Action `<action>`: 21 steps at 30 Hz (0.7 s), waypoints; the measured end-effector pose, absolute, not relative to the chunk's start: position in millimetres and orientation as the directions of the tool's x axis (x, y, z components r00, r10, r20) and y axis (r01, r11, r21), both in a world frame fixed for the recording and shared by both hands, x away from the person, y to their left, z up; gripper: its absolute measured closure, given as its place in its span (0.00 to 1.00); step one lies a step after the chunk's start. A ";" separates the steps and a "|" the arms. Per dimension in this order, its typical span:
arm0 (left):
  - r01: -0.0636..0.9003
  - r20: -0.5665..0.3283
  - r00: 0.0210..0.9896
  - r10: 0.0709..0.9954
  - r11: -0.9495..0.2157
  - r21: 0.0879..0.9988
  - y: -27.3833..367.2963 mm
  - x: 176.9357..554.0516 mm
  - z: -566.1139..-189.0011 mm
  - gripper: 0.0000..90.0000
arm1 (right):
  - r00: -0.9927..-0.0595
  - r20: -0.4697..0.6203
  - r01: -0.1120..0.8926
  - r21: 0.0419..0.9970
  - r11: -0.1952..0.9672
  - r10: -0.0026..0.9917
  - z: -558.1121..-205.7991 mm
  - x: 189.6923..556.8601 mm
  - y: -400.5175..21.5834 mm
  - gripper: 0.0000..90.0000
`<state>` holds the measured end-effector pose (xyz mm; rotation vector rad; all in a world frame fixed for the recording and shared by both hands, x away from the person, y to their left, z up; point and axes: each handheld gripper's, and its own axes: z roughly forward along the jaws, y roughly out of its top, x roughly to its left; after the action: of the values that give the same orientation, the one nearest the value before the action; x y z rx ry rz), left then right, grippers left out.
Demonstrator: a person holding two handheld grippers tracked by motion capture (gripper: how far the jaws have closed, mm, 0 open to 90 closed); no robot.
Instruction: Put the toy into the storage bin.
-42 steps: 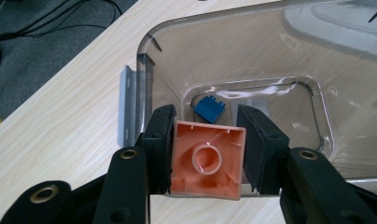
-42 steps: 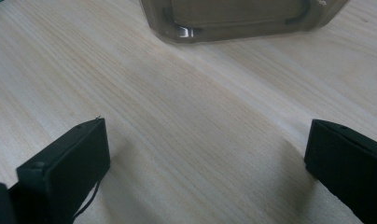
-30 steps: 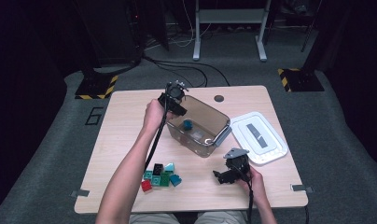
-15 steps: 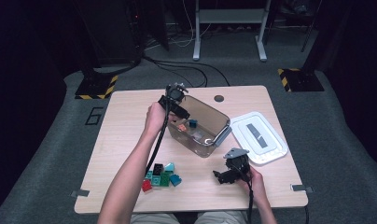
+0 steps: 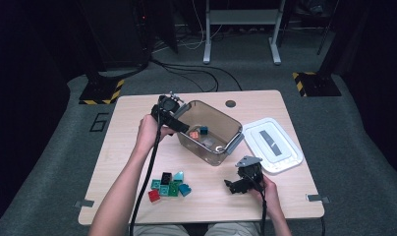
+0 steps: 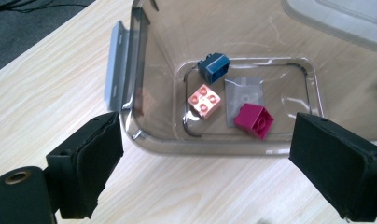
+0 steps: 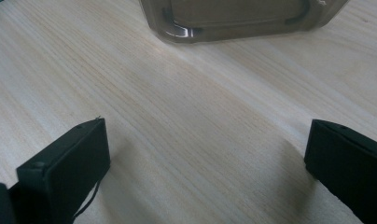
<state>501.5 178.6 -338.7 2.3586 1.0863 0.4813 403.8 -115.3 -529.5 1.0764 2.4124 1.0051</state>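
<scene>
A clear plastic bin [image 5: 206, 150] stands mid-table. On its floor lie a blue brick [image 6: 213, 66], a pink brick [image 6: 204, 100] and a magenta brick [image 6: 255, 121]; the high view shows the pink brick [image 5: 193, 133] and the blue brick [image 5: 204, 131]. My left gripper [image 5: 183, 129] hangs over the bin's left rim [image 6: 144, 56]. Its jaws have just been opening and now stand wide with nothing between them. My right gripper [image 5: 234, 186] rests low near the table's front right, open over bare wood [image 7: 205, 93].
Several loose bricks [image 5: 169, 184] lie in a cluster at the front, a red one [image 5: 154, 195] nearest the edge. The bin's white lid [image 5: 272, 144] lies flat to its right. A dark round hole [image 5: 230, 103] marks the table's back.
The left gripper has opened and drawn back toward the bin's left rim. A pink brick now lies in the bin beside the blue one. The right gripper has not moved.
</scene>
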 end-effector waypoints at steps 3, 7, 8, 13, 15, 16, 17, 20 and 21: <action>0.598 0.112 0.620 0.777 -0.560 0.573 185.1 493.2 -338.8 0.10 | -0.668 -0.001 0.524 0.710 0.471 0.744 -529.5 403.8 -115.3 0.00; 0.597 0.116 0.618 0.778 -0.560 0.574 194.4 481.9 -343.2 0.09 | -0.668 -0.001 0.524 0.710 0.471 0.745 -529.5 403.8 -115.3 0.00; 0.598 0.114 0.619 0.777 -0.560 0.574 196.3 479.9 -344.6 0.09 | -0.667 -0.001 0.524 0.710 0.470 0.745 -529.5 403.8 -115.3 0.00; 0.621 0.088 0.608 0.789 -0.542 0.566 209.5 471.3 -362.0 0.09 | -0.671 -0.005 0.520 0.710 0.476 0.741 -529.6 404.0 -115.7 0.00; 0.635 0.078 0.603 0.794 -0.537 0.556 213.6 469.4 -370.0 0.08 | -0.671 -0.005 0.520 0.709 0.476 0.741 -529.6 404.0 -115.7 0.00; 0.641 0.074 0.599 0.797 -0.533 0.552 215.5 468.0 -375.4 0.06 | -0.673 -0.008 0.518 0.709 0.478 0.739 -529.6 404.1 -115.9 0.00; 0.646 0.066 0.600 0.797 -0.531 0.548 216.7 467.4 -378.5 0.05 | -0.673 -0.007 0.518 0.709 0.478 0.739 -529.6 404.1 -115.9 0.00; 0.657 0.054 0.600 0.798 -0.530 0.536 220.9 463.9 -390.7 0.05 | -0.670 -0.005 0.521 0.710 0.474 0.742 -529.6 403.9 -115.6 0.00; 0.660 0.047 0.602 0.797 -0.530 0.532 222.1 462.7 -394.5 0.05 | -0.671 -0.005 0.520 0.710 0.475 0.742 -529.6 404.0 -115.6 0.00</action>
<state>462.7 222.1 -394.5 2.3641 1.1568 0.3933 404.0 -115.6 -529.6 1.0687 2.4138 1.0023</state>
